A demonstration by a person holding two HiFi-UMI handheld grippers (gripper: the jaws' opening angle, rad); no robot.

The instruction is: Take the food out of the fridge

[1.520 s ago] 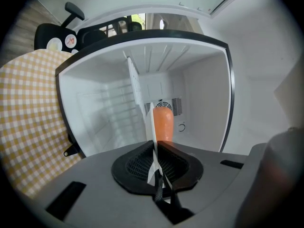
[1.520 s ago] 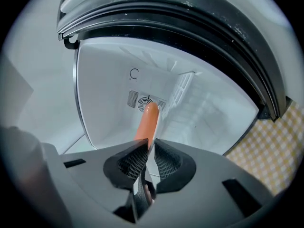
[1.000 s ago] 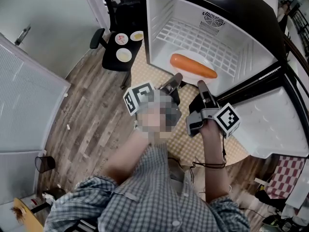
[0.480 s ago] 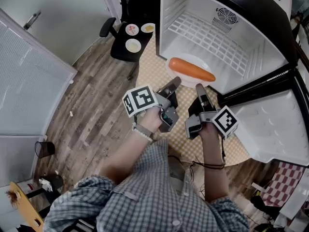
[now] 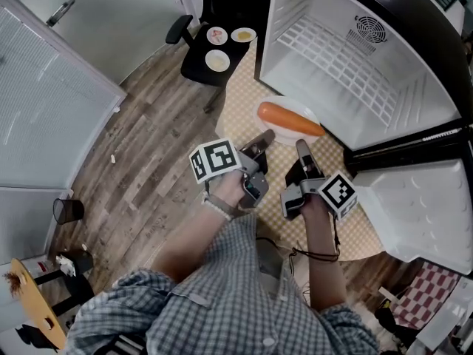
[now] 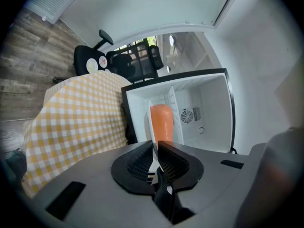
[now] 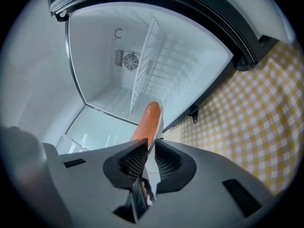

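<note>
Left gripper [image 5: 263, 138] and right gripper [image 5: 301, 147] both clamp the plate [image 5: 294, 106] rim, level, so the sausage [image 5: 290, 120] can't roll.

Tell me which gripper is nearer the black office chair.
Left. The black office chair lies ahead-left of the left gripper; the right gripper sits farther right. Both grip the round white plate's rim.

Left gripper [image 6: 155, 145]: near end of the sausage [image 6: 161, 120] is hidden behind the fingers [image 6: 178, 163]. The plate [image 6: 148, 127] shows only as a thin white edge pinched between them. Right gripper [image 7: 151, 145]: same, plate mostly behind the fingers. Head view: fridge [image 5: 347, 58] cut off at top and right edges. Dishes [image 5: 217, 60] far beyond the fingertips, contents too small to tell.
</note>
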